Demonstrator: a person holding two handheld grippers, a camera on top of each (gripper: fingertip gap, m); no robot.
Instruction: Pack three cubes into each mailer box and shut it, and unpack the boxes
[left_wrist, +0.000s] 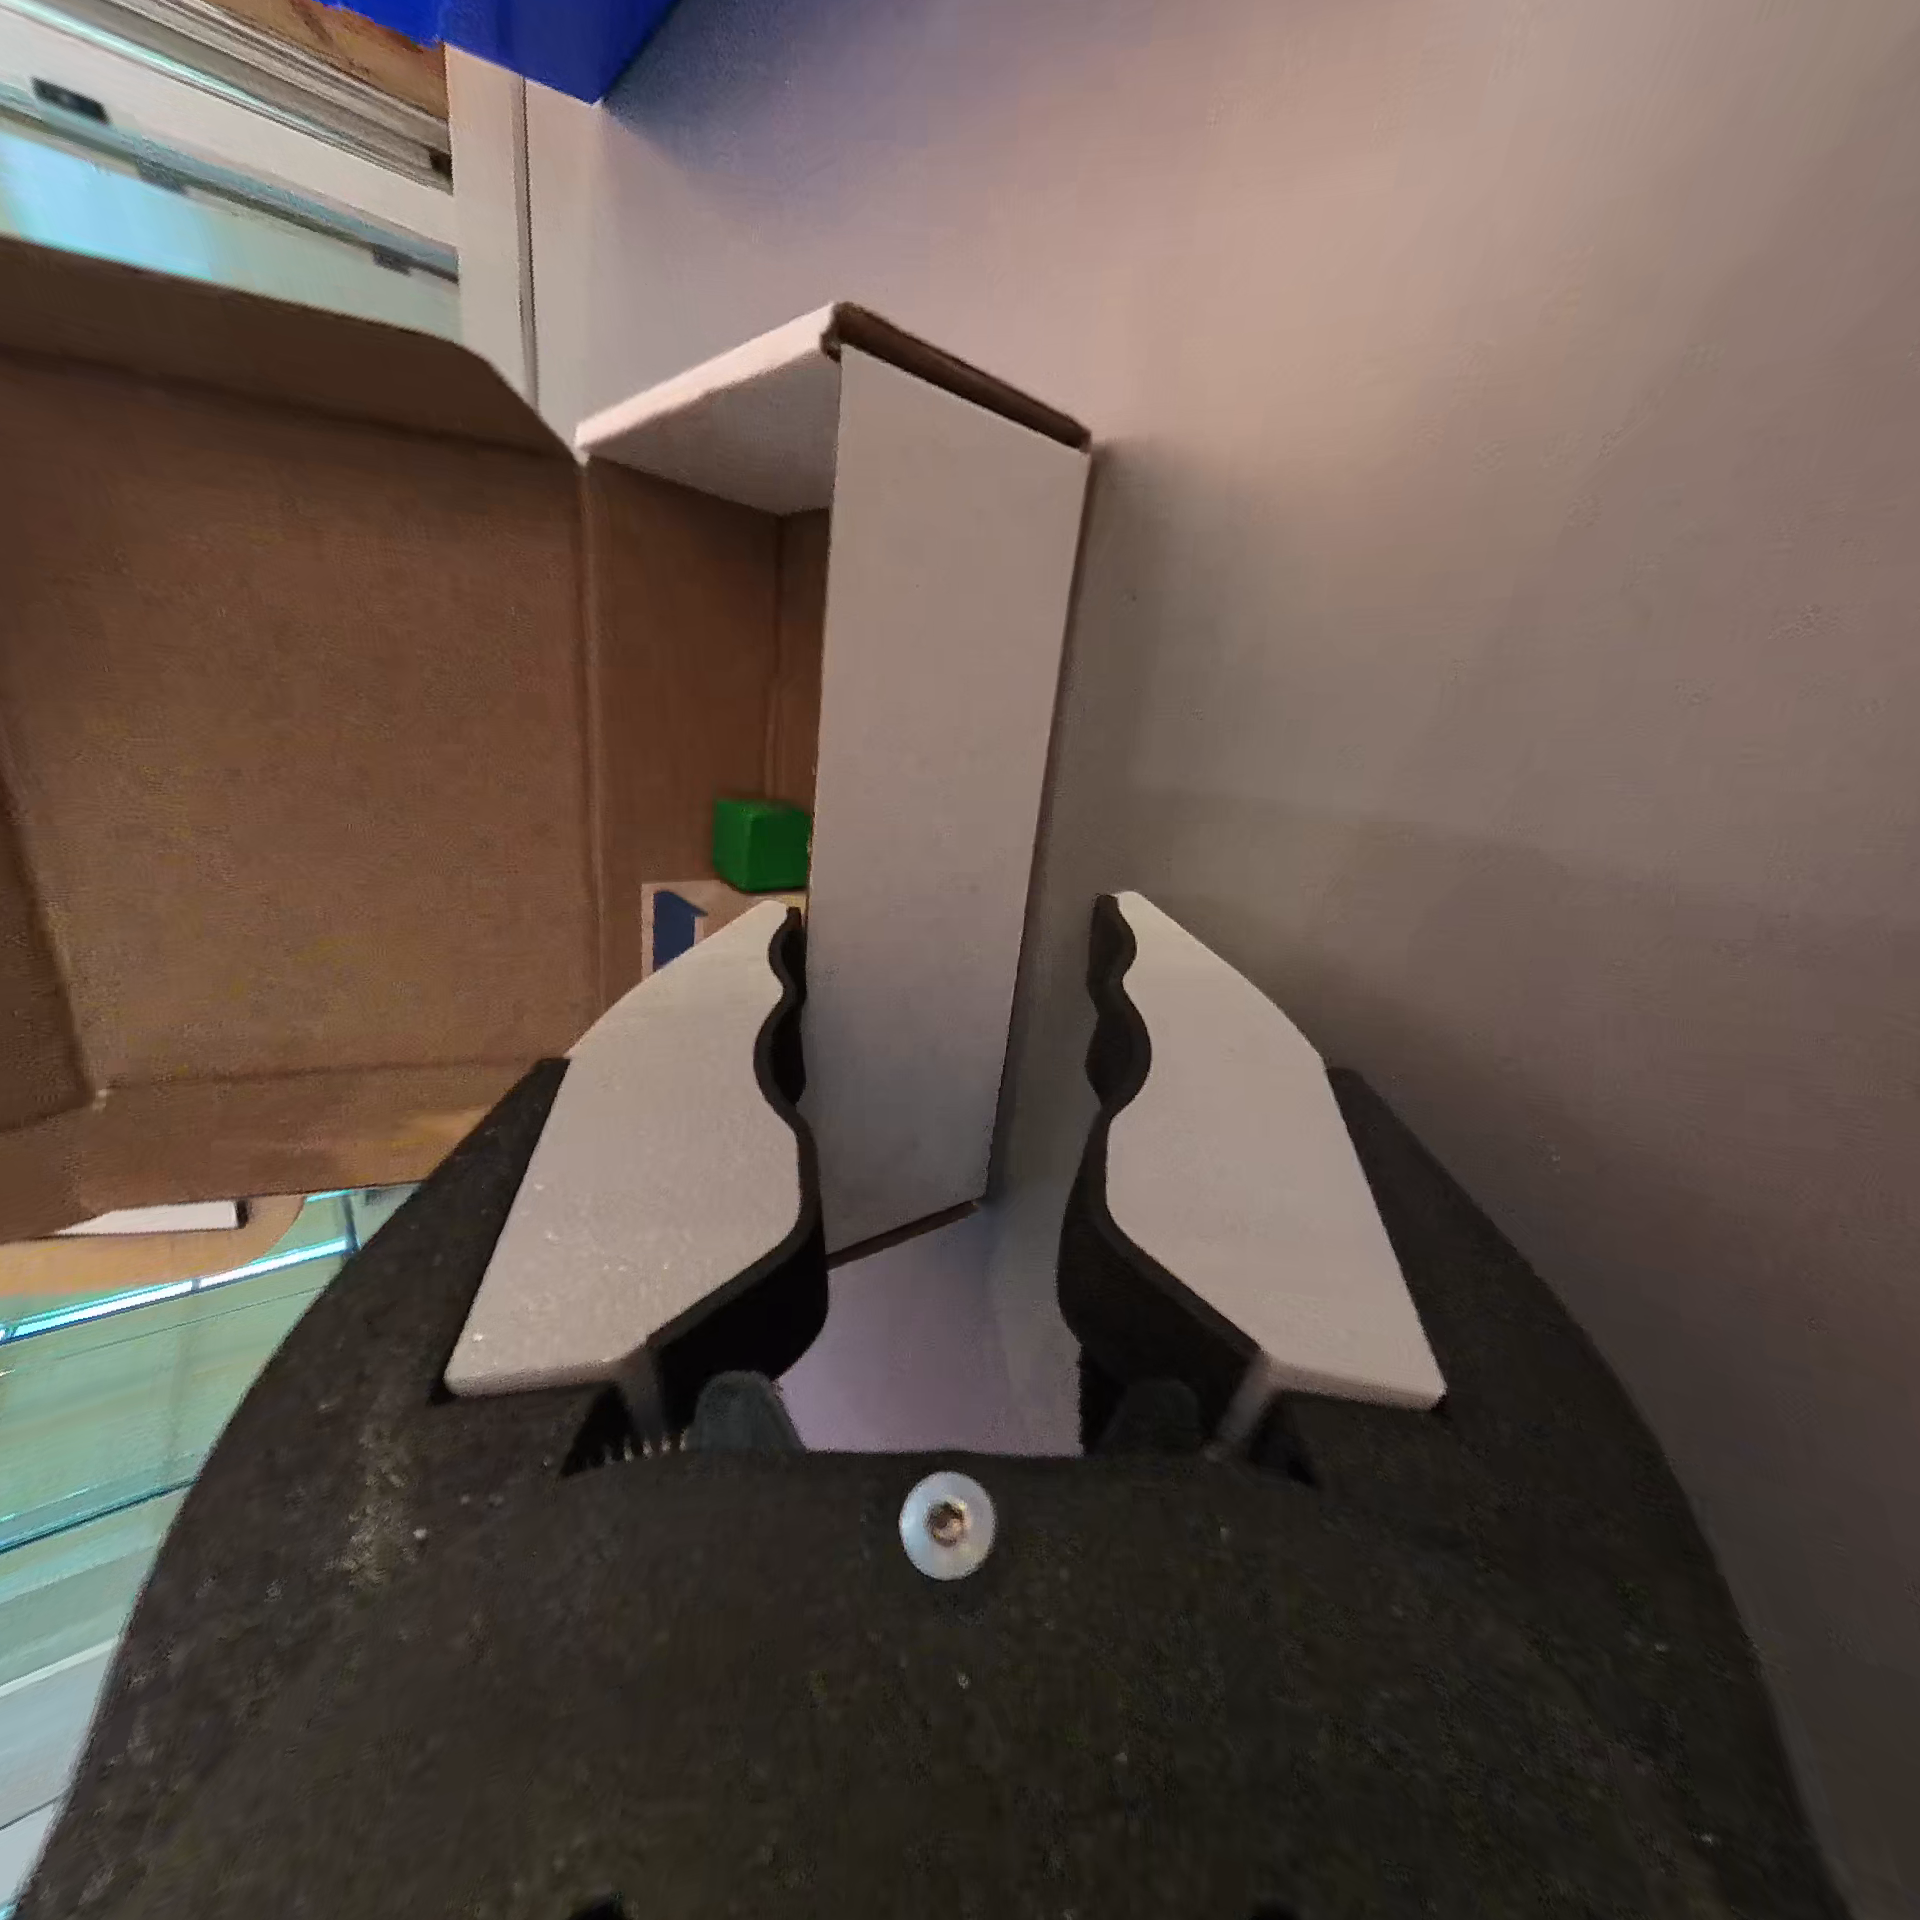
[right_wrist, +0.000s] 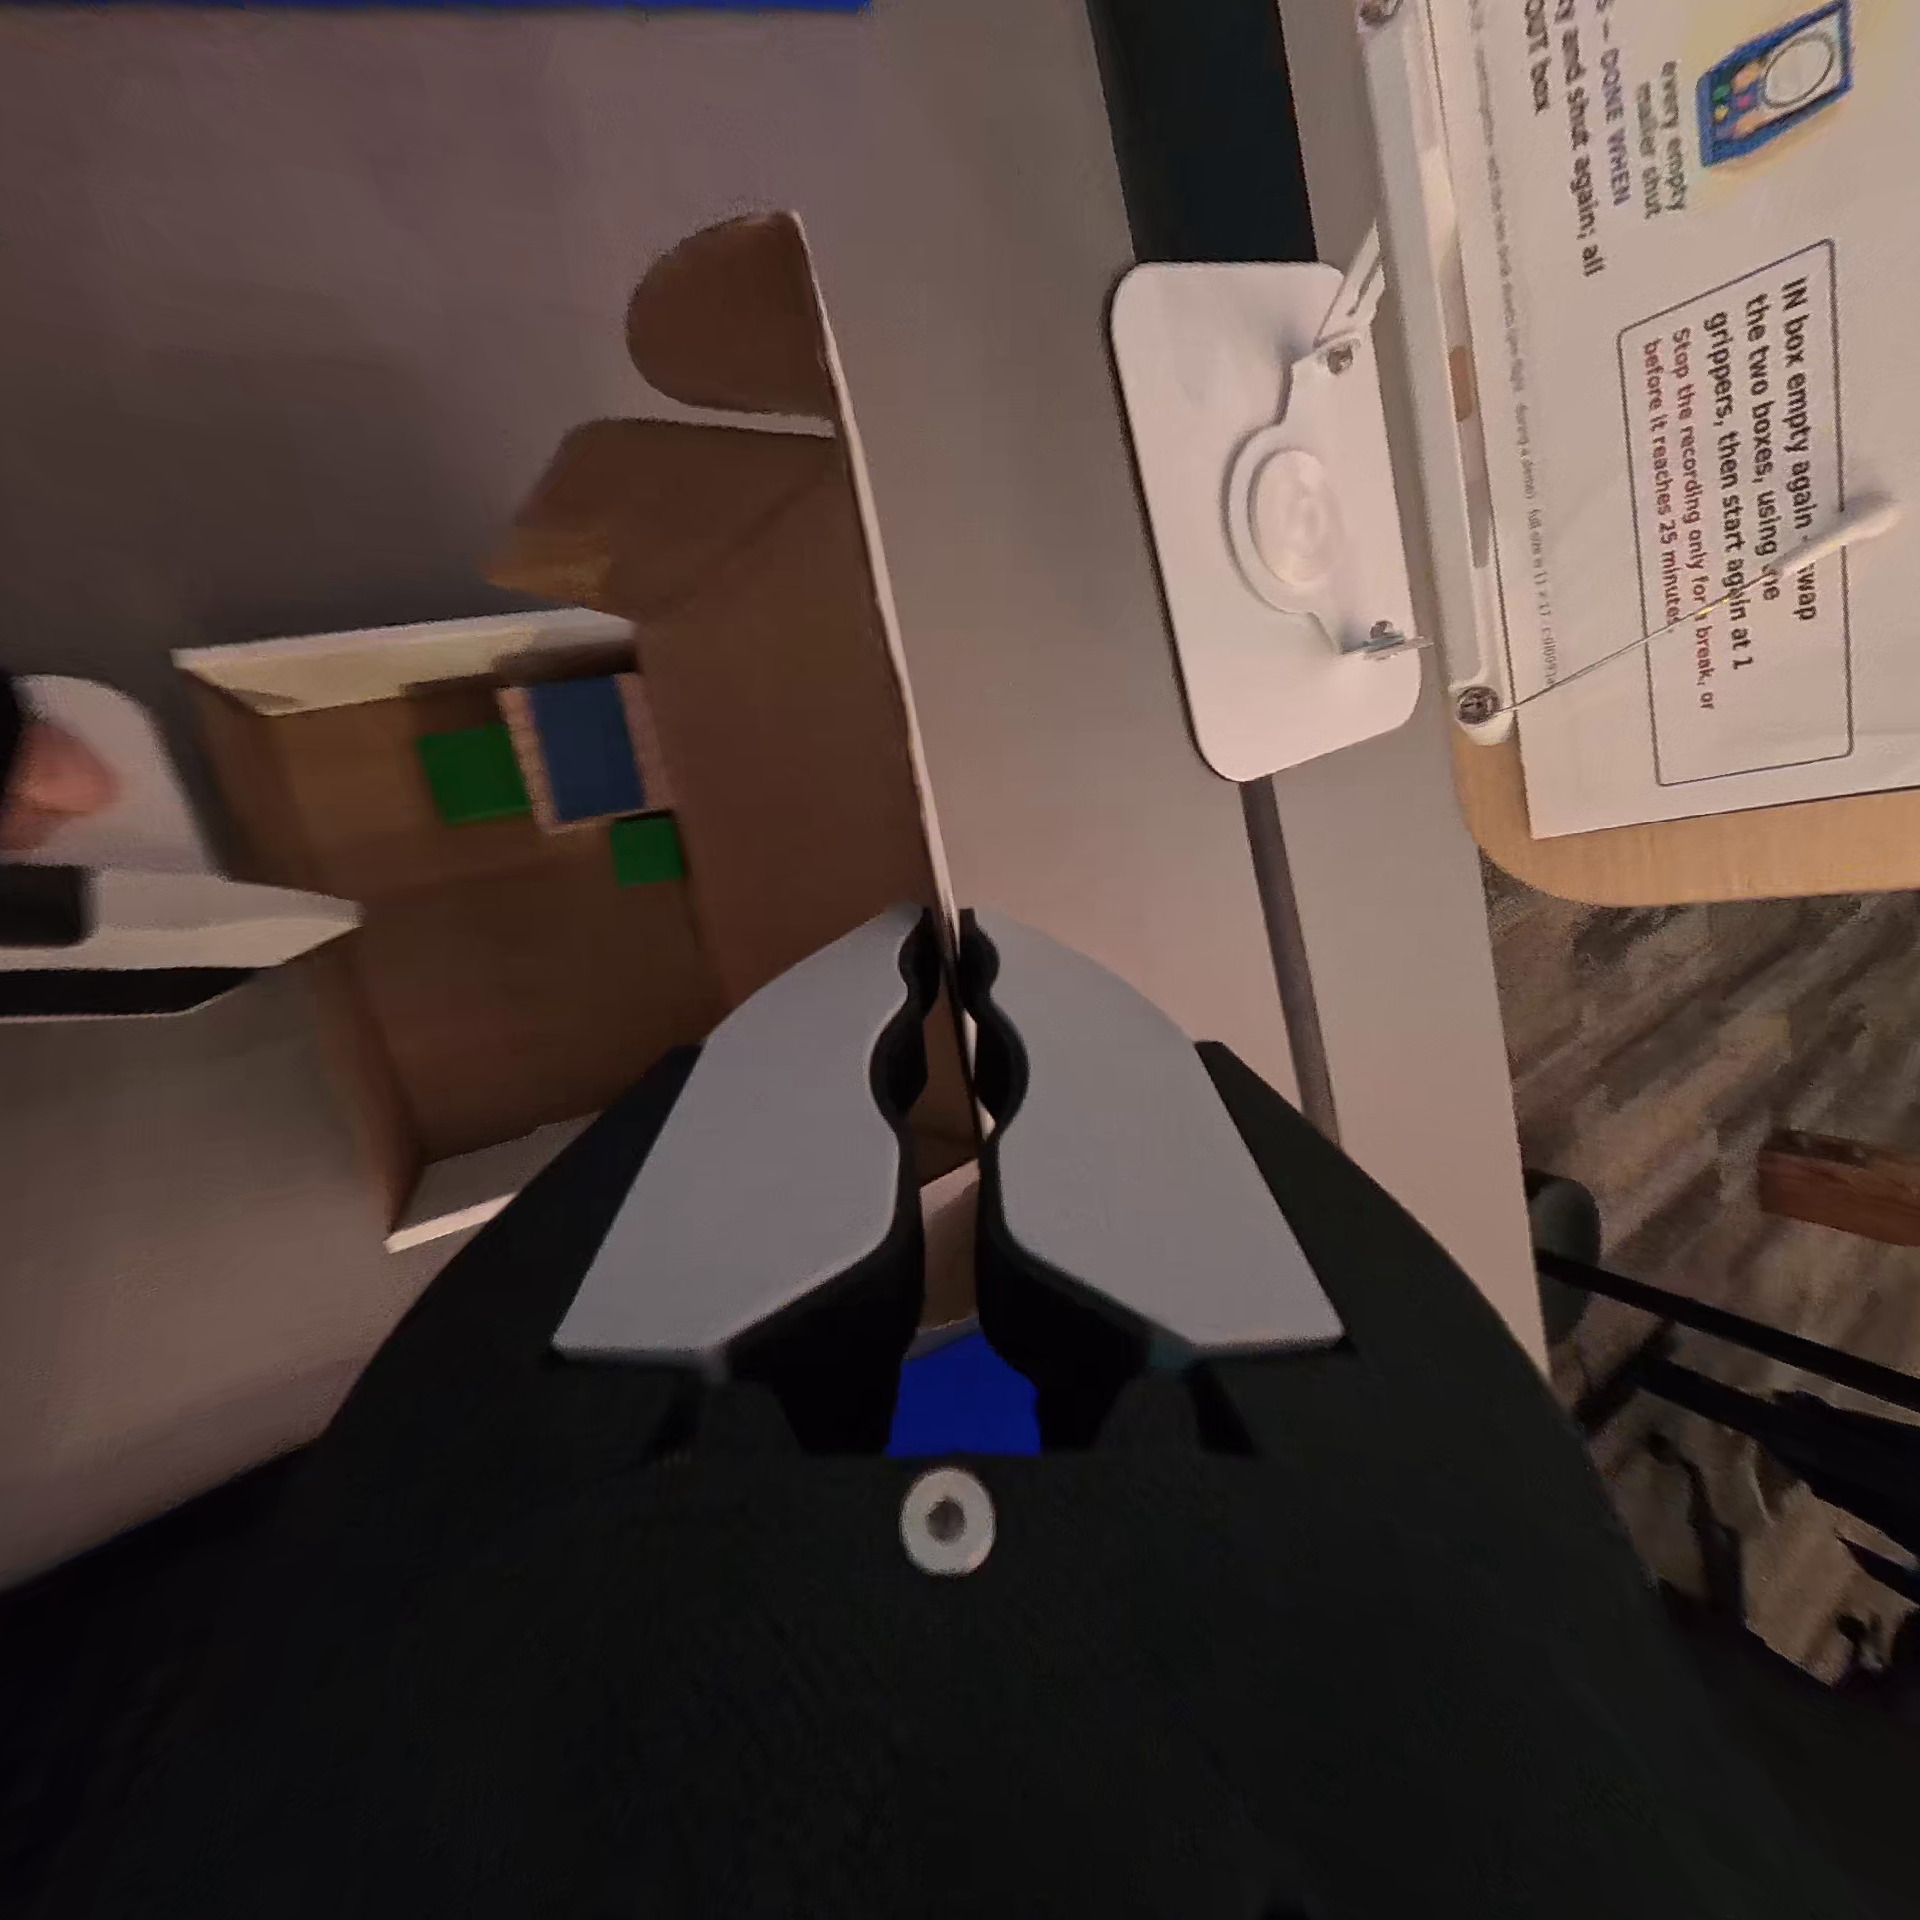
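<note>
A white mailer box with a brown inside stands open on the table. In the left wrist view my left gripper (left_wrist: 945, 925) is open around the box's white side wall (left_wrist: 935, 727); the left finger touches it, the right finger stands off. One green cube (left_wrist: 758, 842) shows inside, behind the wall. In the right wrist view my right gripper (right_wrist: 943, 925) is shut on the edge of the raised lid (right_wrist: 769, 540). Two green cubes (right_wrist: 473, 774) (right_wrist: 644, 850) lie in the box beside a blue label (right_wrist: 587, 748). The left gripper (right_wrist: 62, 914) shows blurred at the far left.
A white stand base (right_wrist: 1268, 520) sits on the white table to the right of the box. A printed sheet (right_wrist: 1714, 416) lies on a wooden surface (right_wrist: 1662, 862) beyond the table edge. A blue bin (left_wrist: 644, 42) stands behind the box. Patterned carpet (right_wrist: 1714, 1143) lies below. To reach the blue label (right_wrist: 587, 748) in a straight line is about 8 cm for my left fingers, about 15 cm for my right.
</note>
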